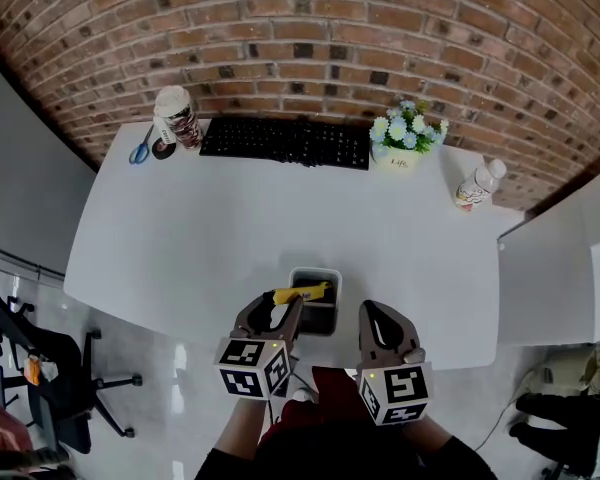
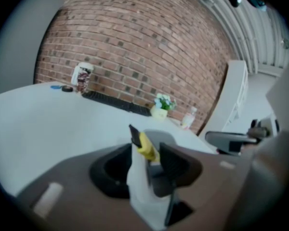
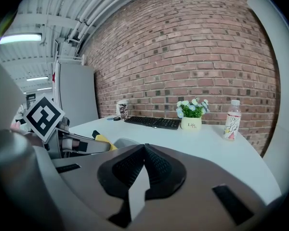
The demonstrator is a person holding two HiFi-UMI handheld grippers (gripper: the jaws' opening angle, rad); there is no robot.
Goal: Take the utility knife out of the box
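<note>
A small grey box point(image 1: 323, 320) stands at the near edge of the white table point(image 1: 180, 238). The yellow utility knife point(image 1: 302, 293) leans out of it, its black end raised. My left gripper point(image 1: 280, 308) is at the box's left side, open, with the knife point(image 2: 147, 148) showing in the gap between the tips of my left gripper point(image 2: 144, 159); its pads are not pressing on it. My right gripper point(image 1: 382, 315) hovers just right of the box, shut on nothing, its pads meeting in the right gripper view point(image 3: 144, 148). That view also shows the knife point(image 3: 102, 139) at the left.
Along the brick wall stand a black keyboard point(image 1: 285, 140), a flower pot point(image 1: 405, 138), a bottle point(image 1: 477, 186), a paper cup point(image 1: 177, 116) and blue scissors point(image 1: 141, 148). An office chair point(image 1: 50, 378) is on the floor at the left.
</note>
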